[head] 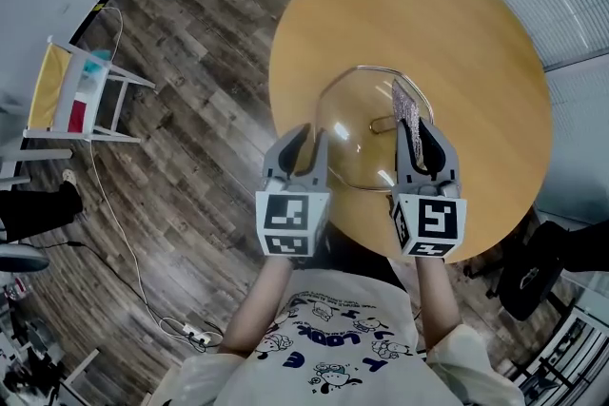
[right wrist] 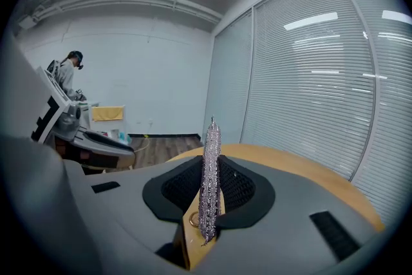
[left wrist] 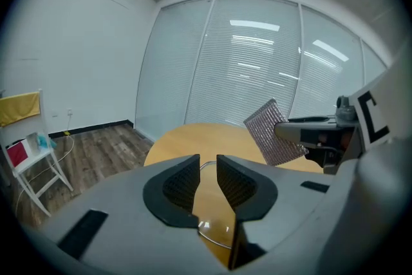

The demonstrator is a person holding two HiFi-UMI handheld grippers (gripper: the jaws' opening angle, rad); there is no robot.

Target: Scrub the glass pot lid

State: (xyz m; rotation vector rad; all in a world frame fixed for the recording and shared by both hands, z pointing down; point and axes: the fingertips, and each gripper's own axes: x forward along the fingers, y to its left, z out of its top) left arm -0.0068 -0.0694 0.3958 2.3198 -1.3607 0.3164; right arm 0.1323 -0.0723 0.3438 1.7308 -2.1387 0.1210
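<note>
The glass lid [head: 360, 124] lies flat on the round table [head: 476, 24]. The right gripper [right wrist: 209, 187] is clamped on a mesh scrubber [right wrist: 210, 158], which stands upright above the lid. The left gripper [left wrist: 207, 170] is slightly apart and empty, seemingly over the rim. Scrubbing looks not yet begun. Next, steady the lid and lower the scrubber onto the glass.

Glass pot lid [head: 357, 114] lies on table [head: 476, 33], toward the near edge. I see left gripper [head: 309, 138] over its left rim, right gripper [head: 419, 132] over its right side, mesh pad [head: 407, 107] upright between that one's jaws.
</note>
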